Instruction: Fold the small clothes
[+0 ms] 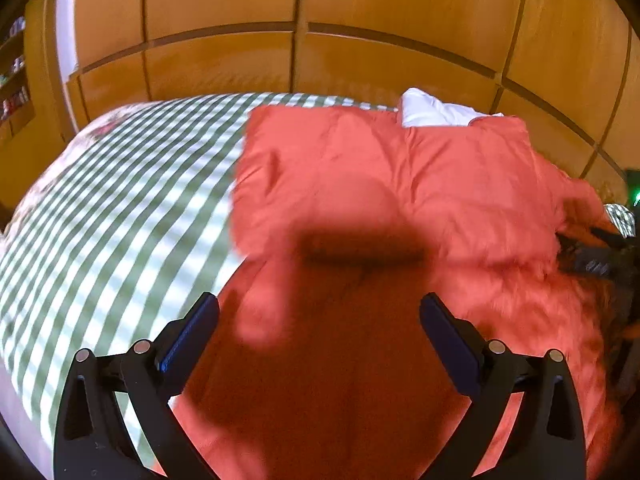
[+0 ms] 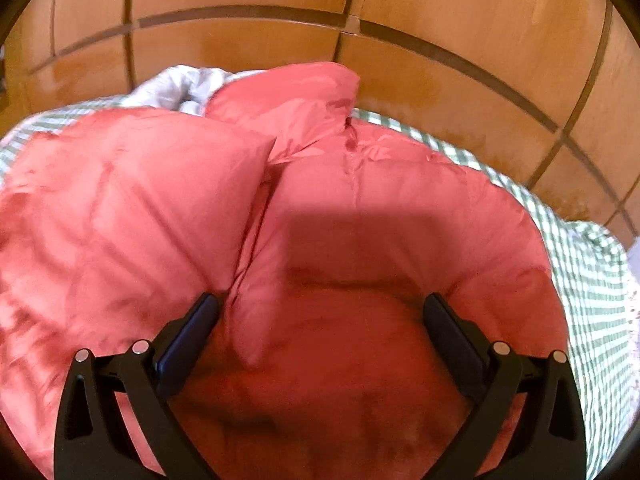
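Black gripper arms with blue-padded fingers frame the bottom of each wrist view; the left gripper (image 1: 319,308) hovers over the near part of a red puffer jacket (image 1: 400,184), its jaws spread wide with nothing between them, and its shadow falls on the fabric just ahead. Right gripper (image 2: 320,308) likewise hangs above the same red puffer jacket (image 2: 360,200), jaws wide apart and gripping nothing, with the padded cloth bulging up between and ahead of the fingers without being pinched. Jacket spread over a bed covered by a green-and-white checked sheet (image 1: 120,208), lying toward the bed's right side in the left wrist view and leaving the left part of the sheet bare; in the right wrist view the checked sheet (image 2: 592,280) shows only as a strip along the right edge. White fabric (image 1: 432,112) lies at the far edge of the bed, touching the jacket's far end. Orange-brown panelled wall (image 1: 360,60) stands behind the bed, and both views are motion-blurred
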A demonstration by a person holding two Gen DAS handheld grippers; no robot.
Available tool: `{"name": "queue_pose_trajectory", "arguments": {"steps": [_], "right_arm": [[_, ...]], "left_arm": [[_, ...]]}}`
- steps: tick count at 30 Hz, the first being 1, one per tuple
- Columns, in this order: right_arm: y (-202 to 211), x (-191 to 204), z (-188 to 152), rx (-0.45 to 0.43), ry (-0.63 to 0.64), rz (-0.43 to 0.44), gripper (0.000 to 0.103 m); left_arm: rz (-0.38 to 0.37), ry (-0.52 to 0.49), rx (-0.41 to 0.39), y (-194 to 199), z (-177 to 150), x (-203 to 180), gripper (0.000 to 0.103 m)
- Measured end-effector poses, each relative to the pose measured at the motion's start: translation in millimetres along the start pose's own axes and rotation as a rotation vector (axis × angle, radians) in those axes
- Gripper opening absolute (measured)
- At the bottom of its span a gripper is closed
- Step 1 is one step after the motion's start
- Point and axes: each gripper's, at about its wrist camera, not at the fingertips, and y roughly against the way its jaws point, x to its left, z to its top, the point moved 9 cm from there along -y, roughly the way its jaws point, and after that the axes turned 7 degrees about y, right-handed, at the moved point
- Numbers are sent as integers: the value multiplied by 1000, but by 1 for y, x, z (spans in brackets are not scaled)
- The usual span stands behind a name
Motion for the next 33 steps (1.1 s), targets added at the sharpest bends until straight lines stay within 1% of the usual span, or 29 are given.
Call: {"name": "queue_pose_trajectory", "arguments": {"steps": [2,4,7,9,12,14,17,19,20,22,23,24,25,26,28,30,32,33], "right_arm": [[22,-6,-6,-27,-30,30,101],[46,-14,-20,-41,-45,62,101],[73,-34,-46,-33,-75,72,101],[91,-54,-70,-34,-125,92,101],[111,-82,-103,-18,-201,109,101],[121,-96,-123,-10,-238,120,101],[129,-109,-157,22,-305,153,101],[134,-111,-176,33,-355,216,101],[136,-109,-185,35,-384,265,101],[139,-103,-200,44,-431,349,101],[140,-99,-210,54,-462,393,98],[141,-97,-216,63,-484,426,93],[143,-90,-227,71,-524,495,90],[145,-85,-233,68,-548,543,86],[152,-76,-241,58,-572,623,83],[159,-68,-247,48,-563,670,82],[165,-60,-249,50,-560,715,82],[167,-56,-251,54,-552,731,82]], "left_arm": [[-10,31,-21,14,-9,15,99],[-13,51,-32,23,-14,27,99],[-15,86,-25,35,-26,48,99],[-16,108,-33,44,-33,60,99],[-39,132,-37,54,-42,76,99],[-65,152,-23,57,-49,82,99],[-143,195,28,57,-57,81,99],[-231,236,74,59,-65,75,99],[-287,239,111,60,-70,69,99],[-362,229,176,61,-80,61,99],[-390,217,189,63,-84,58,99],[-406,203,194,67,-88,56,97],[-418,192,202,69,-92,55,92],[-429,182,216,72,-97,55,89],[-450,181,241,75,-105,57,78],[-468,207,267,77,-111,61,72],[-525,253,316,81,-119,60,72],[-542,253,333,83,-121,60,72]]}}
